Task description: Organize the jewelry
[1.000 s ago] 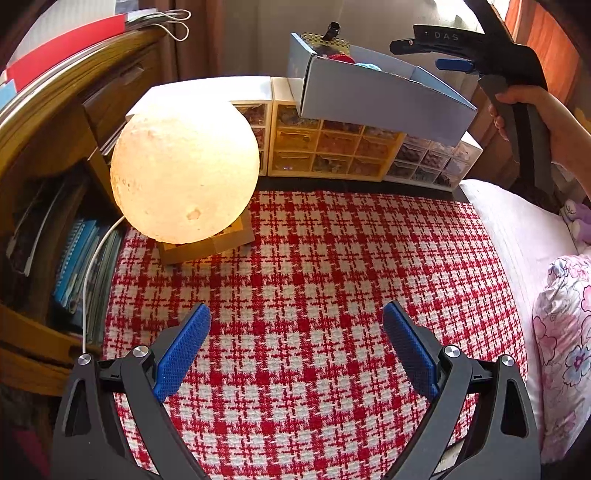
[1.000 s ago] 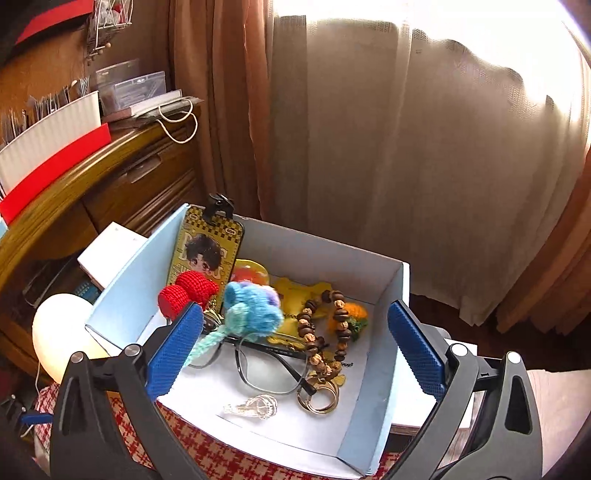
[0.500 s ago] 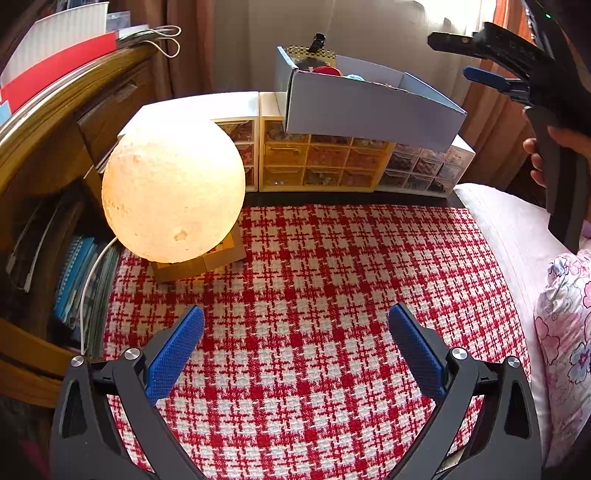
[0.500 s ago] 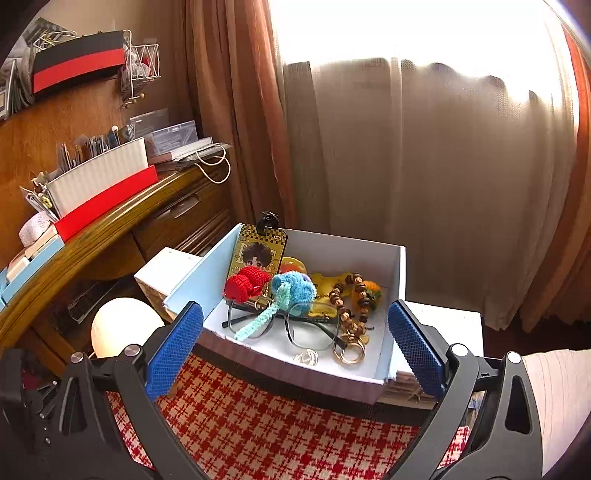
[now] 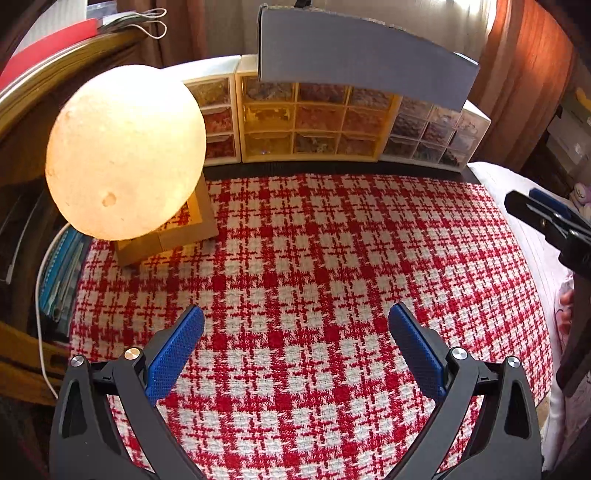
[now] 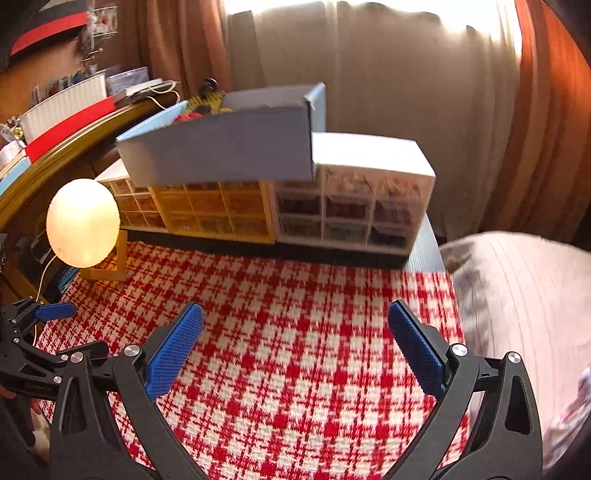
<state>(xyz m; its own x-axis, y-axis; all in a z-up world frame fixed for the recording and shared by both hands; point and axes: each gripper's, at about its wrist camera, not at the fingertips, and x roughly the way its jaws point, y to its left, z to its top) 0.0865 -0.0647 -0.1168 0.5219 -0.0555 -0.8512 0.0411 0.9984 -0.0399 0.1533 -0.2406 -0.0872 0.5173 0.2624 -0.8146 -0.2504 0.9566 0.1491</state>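
A grey-blue cardboard box [image 5: 362, 70] rests on top of the small drawer organizers [image 5: 314, 122] at the back of the table; it also shows in the right wrist view [image 6: 221, 147]. Its contents are mostly hidden from here; only a red item and a yellow card edge [image 6: 207, 105] peek over the rim. My left gripper [image 5: 295, 350] is open and empty above the red-and-white checked cloth [image 5: 314, 258]. My right gripper [image 6: 295, 350] is open and empty above the same cloth [image 6: 295, 314], and it shows at the right edge of the left wrist view [image 5: 546, 218].
A glowing moon lamp [image 5: 125, 151] on a wooden stand sits at the left of the cloth. A wooden desk with books and a cable [image 5: 147, 26] runs along the left. A pale pillow [image 6: 517, 295] lies to the right. Curtains [image 6: 369, 74] hang behind.
My right gripper has pulled back and dropped low from above the box, down to cloth level. The box now sits level on the organizers. My left gripper moved slightly forward.
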